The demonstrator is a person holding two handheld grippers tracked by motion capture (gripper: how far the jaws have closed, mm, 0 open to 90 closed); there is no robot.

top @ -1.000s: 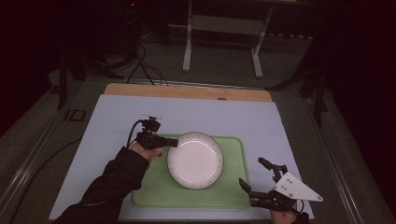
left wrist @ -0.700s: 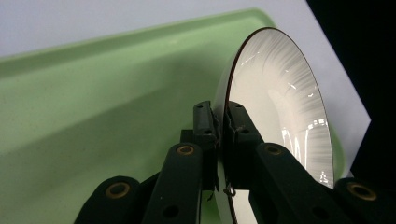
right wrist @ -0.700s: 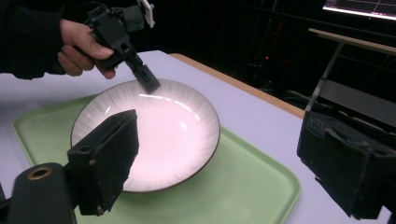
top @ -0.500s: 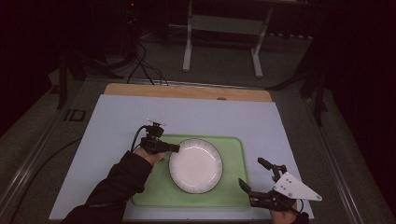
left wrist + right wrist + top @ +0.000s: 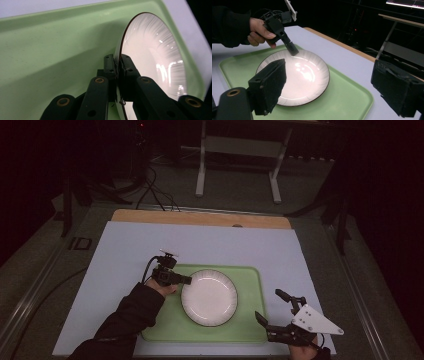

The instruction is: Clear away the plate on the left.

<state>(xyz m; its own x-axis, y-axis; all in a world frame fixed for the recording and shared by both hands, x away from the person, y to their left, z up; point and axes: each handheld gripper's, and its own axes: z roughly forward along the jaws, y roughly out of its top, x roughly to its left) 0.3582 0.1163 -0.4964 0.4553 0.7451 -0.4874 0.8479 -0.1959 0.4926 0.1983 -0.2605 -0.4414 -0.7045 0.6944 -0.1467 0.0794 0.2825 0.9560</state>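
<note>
The white plate (image 5: 297,77) is looking like glazed ceramic, glossy and finely ribbed, catching highlights. The green tray (image 5: 342,100) is showing as smooth, matt plastic, faintly speckled. The worktop (image 5: 200,245) is wearing a pale matt sheet over wood. The left tool (image 5: 117,67) is appearing matt black.

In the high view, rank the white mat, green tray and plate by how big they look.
1. White mat
2. Green tray
3. Plate, lying on the tray with the left gripper clamped on its rim

place: dark lab | signs: floor cables (image 5: 155,190), metal stand (image 5: 239,162), covered worktable (image 5: 200,245)
</note>
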